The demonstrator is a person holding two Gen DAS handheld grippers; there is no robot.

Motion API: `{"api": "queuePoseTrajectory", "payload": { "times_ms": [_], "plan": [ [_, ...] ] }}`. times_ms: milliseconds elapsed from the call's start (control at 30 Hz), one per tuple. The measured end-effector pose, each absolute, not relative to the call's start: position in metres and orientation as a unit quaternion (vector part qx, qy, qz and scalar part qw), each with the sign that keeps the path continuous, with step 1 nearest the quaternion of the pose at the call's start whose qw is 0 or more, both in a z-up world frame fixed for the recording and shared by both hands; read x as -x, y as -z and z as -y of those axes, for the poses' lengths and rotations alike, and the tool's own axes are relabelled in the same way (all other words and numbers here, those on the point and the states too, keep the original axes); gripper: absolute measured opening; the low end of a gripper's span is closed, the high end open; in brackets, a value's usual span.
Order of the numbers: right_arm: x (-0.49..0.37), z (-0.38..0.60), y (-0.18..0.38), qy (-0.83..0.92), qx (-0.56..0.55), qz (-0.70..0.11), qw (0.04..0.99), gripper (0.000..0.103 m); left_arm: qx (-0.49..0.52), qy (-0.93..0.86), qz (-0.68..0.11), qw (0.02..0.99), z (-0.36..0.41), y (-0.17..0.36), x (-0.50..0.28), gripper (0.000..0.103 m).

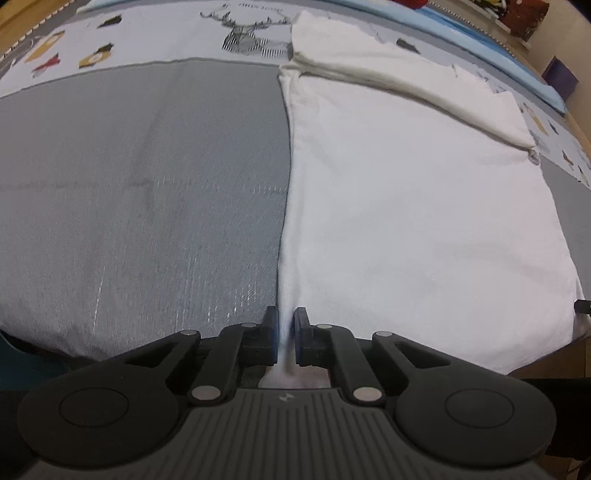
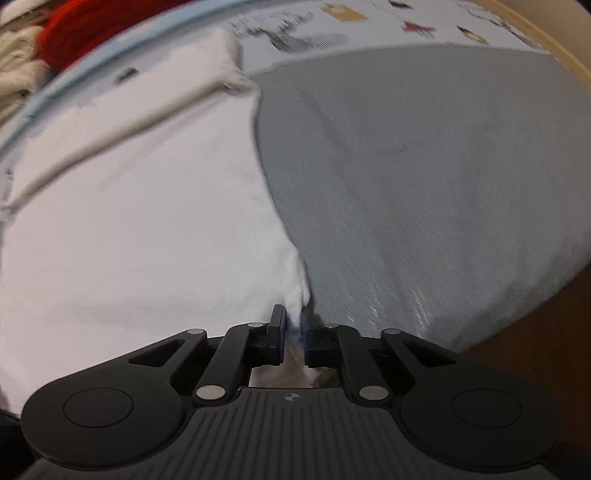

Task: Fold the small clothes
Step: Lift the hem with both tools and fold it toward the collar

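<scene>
Fingers of both grippers hide the white garment's pinched edge.

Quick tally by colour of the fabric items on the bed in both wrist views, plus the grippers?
White garment, sleeve folded across its top: 1
Grey cloth under it: 1
Printed white sheet with a deer: 1
Red fabric at the far edge: 1
Grippers, left gripper and right gripper, each pinching the garment's edge: 2
Total: 6

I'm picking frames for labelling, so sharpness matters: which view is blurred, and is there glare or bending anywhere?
Left wrist view: sharp, the white garment well lit, nearly washed out; fisheye bends the grey mat's far edge. Right wrist view: motion-smeared, worst over the garment's folded top and the red cloth; faint shiny streaks on the mat.
</scene>
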State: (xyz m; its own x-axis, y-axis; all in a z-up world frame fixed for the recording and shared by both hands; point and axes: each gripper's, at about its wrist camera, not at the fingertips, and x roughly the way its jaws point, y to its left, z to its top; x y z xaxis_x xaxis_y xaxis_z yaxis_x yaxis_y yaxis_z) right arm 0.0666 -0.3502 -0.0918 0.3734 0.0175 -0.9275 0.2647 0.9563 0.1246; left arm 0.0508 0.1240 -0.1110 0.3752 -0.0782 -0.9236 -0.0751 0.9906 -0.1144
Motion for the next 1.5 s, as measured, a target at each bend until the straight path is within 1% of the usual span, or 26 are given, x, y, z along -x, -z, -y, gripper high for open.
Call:
{"api": "queuePoseTrajectory", "payload": {
  "times_ms": [67, 133, 300, 333, 367, 400, 433, 533, 600, 667, 733, 933, 967, 1033, 1200, 1333, 1500],
  "plan": [
    [-0.067, 0.348, 0.091, 0.074, -0.121, -0.556, 0.819, 0.018, 0.063, 0.002, -0.56, 0.826, -0.122, 0.111, -0.051, 0.012],
    [-0.067, 0.346, 0.091, 0.071, -0.111, -0.557, 0.82, 0.019, 0.057, 0.004, -0.561, 0.826, -0.12, 0.112, -0.051, 0.014],
    [-0.068, 0.34, 0.092, 0.066, -0.098, -0.559, 0.821, 0.019, 0.044, 0.007, -0.56, 0.827, -0.116, 0.113, -0.049, 0.014],
    [-0.067, 0.339, 0.092, 0.064, -0.097, -0.558, 0.821, 0.019, 0.041, 0.007, -0.559, 0.828, -0.116, 0.113, -0.049, 0.014],
    [-0.066, 0.339, 0.092, 0.062, -0.097, -0.558, 0.822, 0.019, 0.039, 0.007, -0.557, 0.829, -0.115, 0.112, -0.049, 0.009],
    [-0.068, 0.337, 0.093, 0.059, -0.098, -0.556, 0.823, 0.014, 0.038, 0.001, -0.551, 0.833, -0.116, 0.111, -0.049, 0.006],
    [-0.066, 0.338, 0.091, 0.054, -0.103, -0.554, 0.824, 0.006, 0.04, -0.004, -0.545, 0.838, -0.117, 0.108, -0.048, 0.005],
    [-0.063, 0.34, 0.084, 0.047, -0.124, -0.535, 0.834, 0.006, 0.06, -0.008, -0.529, 0.846, -0.123, 0.102, -0.049, 0.005],
    [-0.063, 0.342, 0.081, 0.046, -0.134, -0.528, 0.837, 0.006, 0.07, -0.002, -0.539, 0.839, -0.125, 0.104, -0.05, 0.005],
    [-0.063, 0.342, 0.086, 0.059, -0.132, -0.54, 0.829, 0.008, 0.069, 0.004, -0.557, 0.827, -0.124, 0.111, -0.051, 0.007],
    [-0.064, 0.342, 0.093, 0.065, -0.128, -0.558, 0.817, 0.01, 0.055, 0.008, -0.559, 0.828, -0.121, 0.111, -0.05, 0.01],
    [-0.062, 0.335, 0.091, 0.051, -0.106, -0.558, 0.821, 0.011, 0.052, 0.01, -0.556, 0.829, -0.119, 0.111, -0.048, 0.01],
    [-0.062, 0.336, 0.09, 0.05, -0.109, -0.557, 0.822, 0.01, 0.048, 0.009, -0.554, 0.831, -0.118, 0.111, -0.047, 0.009],
    [-0.06, 0.338, 0.085, 0.046, -0.118, -0.546, 0.828, 0.006, 0.044, 0.01, -0.548, 0.835, -0.117, 0.108, -0.045, 0.006],
    [-0.051, 0.347, 0.058, 0.039, -0.161, -0.495, 0.853, 0.005, 0.046, 0.02, -0.517, 0.854, -0.119, 0.078, -0.036, 0.004],
    [-0.043, 0.361, 0.024, 0.022, -0.198, -0.448, 0.871, 0.004, 0.055, 0.046, -0.489, 0.869, -0.123, 0.037, -0.03, 0.004],
    [-0.026, 0.373, -0.022, -0.009, -0.213, -0.402, 0.891, 0.004, 0.07, 0.083, -0.447, 0.888, -0.139, -0.027, -0.016, 0.003]
  ]
}}
